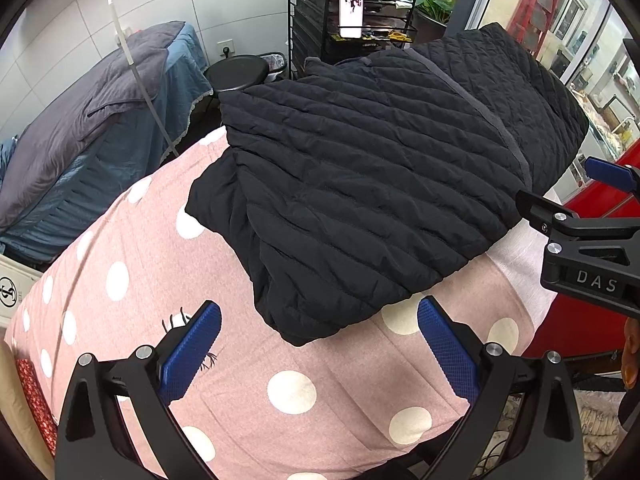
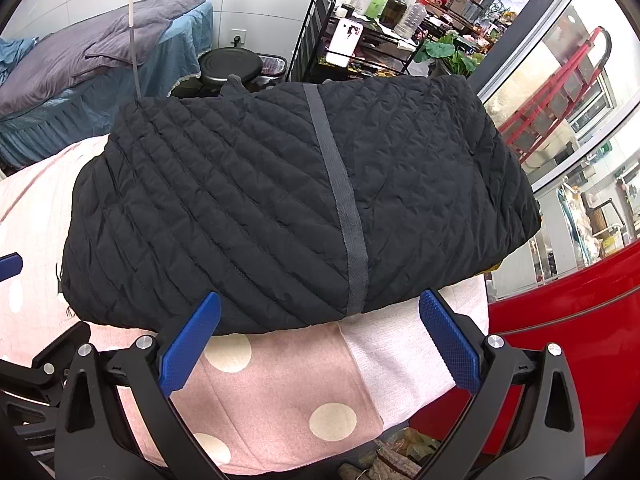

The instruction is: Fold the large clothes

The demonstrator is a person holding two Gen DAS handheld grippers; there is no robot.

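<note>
- We see the black quilted jacket [image 1: 372,184] lying folded into a thick bundle on the pink polka-dot cover [image 1: 248,364], which is the surface everything rests on.
- In the right wrist view the jacket [image 2: 280,204] fills the middle of the frame, with a grey band [image 2: 340,200] running across it from its far edge to its near edge.
- Our left tongs [image 1: 319,350] stand wide apart, with nothing between the blue pads [image 1: 192,352]; they hang just before the jacket's near corner and do not touch it.
- Our right tongs [image 2: 319,346] also gape wide and grip nothing; the tips of their blue pads [image 2: 446,344] sit right at the jacket's near edge, and we cannot tell whether they brush the fabric.
- From the left wrist view, the right tongs [image 1: 576,200] show at the jacket's right side, close to its edge.
- Beyond the jacket stand a black round stool [image 2: 231,65] and a black wire rack [image 2: 360,40] loaded with bottles.
- To the far left of the jacket lies a bed with a grey blanket [image 1: 88,112].
</note>
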